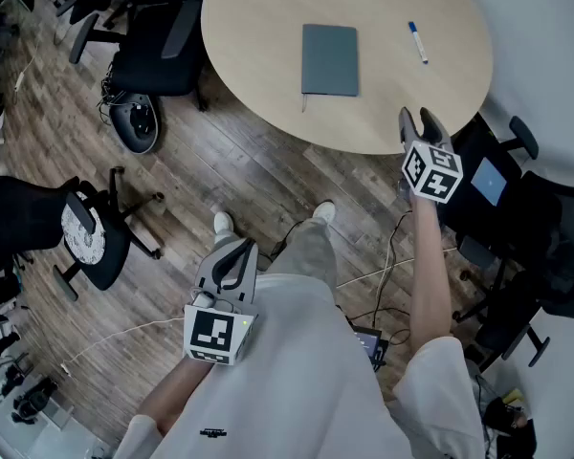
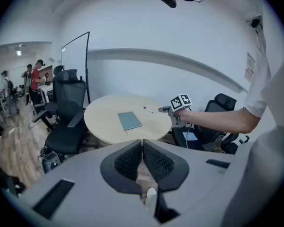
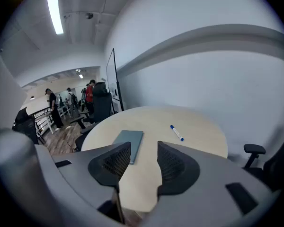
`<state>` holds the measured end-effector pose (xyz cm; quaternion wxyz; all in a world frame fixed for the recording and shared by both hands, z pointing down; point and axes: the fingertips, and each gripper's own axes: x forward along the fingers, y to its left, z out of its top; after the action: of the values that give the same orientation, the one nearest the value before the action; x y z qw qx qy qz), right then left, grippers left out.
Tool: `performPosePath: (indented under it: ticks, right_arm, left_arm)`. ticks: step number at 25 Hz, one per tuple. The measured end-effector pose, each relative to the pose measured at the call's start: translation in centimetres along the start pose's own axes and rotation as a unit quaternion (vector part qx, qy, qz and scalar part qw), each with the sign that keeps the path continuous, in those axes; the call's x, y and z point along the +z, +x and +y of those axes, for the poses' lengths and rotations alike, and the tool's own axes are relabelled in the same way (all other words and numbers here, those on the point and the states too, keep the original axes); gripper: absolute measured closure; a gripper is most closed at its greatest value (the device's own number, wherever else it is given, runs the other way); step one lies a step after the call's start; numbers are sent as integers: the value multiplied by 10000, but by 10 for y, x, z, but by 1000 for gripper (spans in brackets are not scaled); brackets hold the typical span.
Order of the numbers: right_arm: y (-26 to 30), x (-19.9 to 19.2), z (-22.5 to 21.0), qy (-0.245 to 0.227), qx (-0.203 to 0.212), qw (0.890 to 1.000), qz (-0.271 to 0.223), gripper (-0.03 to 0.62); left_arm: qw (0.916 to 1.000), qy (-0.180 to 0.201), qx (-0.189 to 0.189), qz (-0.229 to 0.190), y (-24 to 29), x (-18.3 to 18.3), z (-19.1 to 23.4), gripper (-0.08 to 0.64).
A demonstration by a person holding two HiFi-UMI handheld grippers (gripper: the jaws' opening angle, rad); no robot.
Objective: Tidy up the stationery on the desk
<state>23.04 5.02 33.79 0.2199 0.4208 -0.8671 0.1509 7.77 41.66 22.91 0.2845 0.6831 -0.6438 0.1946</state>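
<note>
We hold the right tool [image 1: 416, 122] out over the near edge of the round table [image 1: 258, 36], jaws parted with nothing between them, presumably ready to close on something. The notebook [image 1: 330, 59] lies flat mid-table, and the pen [image 1: 418, 42] lies well apart to its right (neither is touched yet). Our left tool [image 1: 234, 256] hangs low, well short of the table, jaws together and empty, likely idle because this reach needs one hand.

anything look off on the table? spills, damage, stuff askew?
Nothing stands out. The table shows no spill or damage. The notebook lies closed and flat near the middle. In the head view the pen lies loose to its right, apart from it, not yet tidied.
</note>
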Motion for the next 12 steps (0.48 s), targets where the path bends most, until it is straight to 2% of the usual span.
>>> performPosePath:
  ticks: [5, 9, 12]
  right_arm:
    - [-119, -34, 165, 272, 100, 9994, -212, 404]
    - [-223, -72, 303, 618, -194, 9974, -327, 446]
    - [-284, -96, 402, 936, -320, 9947, -289, 481]
  left_arm:
    - [9979, 203, -478, -397, -47, -15, 62, 535]
    - [9925, 349, -1026, -566, -79, -37, 116, 535]
    - [9887, 388, -1347, -537, -109, -52, 142, 535]
